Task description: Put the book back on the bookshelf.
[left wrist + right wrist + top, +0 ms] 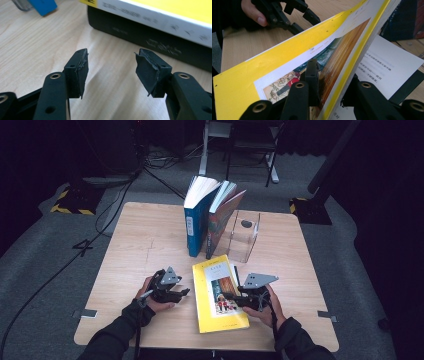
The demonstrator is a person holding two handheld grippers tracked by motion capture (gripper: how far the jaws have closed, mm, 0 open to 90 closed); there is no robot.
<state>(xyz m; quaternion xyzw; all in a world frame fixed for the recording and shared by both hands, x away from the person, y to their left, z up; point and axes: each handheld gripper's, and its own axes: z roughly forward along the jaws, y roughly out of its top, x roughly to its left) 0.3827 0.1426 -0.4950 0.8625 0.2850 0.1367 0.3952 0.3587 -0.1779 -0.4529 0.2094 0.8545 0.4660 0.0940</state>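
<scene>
We note a pale wooden surface carrying two upright books, a clear plastic box, and a flat yellow-covered book.

We see the right gripper at the bottom of the frame, its two black jaws clamped on the yellow book, one jaw on the illustrated cover, the other beneath it. The book rises tilted toward the upper right. Under it, at right, lies a white printed page. In the upper left, a hand holds the left gripper over the wooden table.
</scene>
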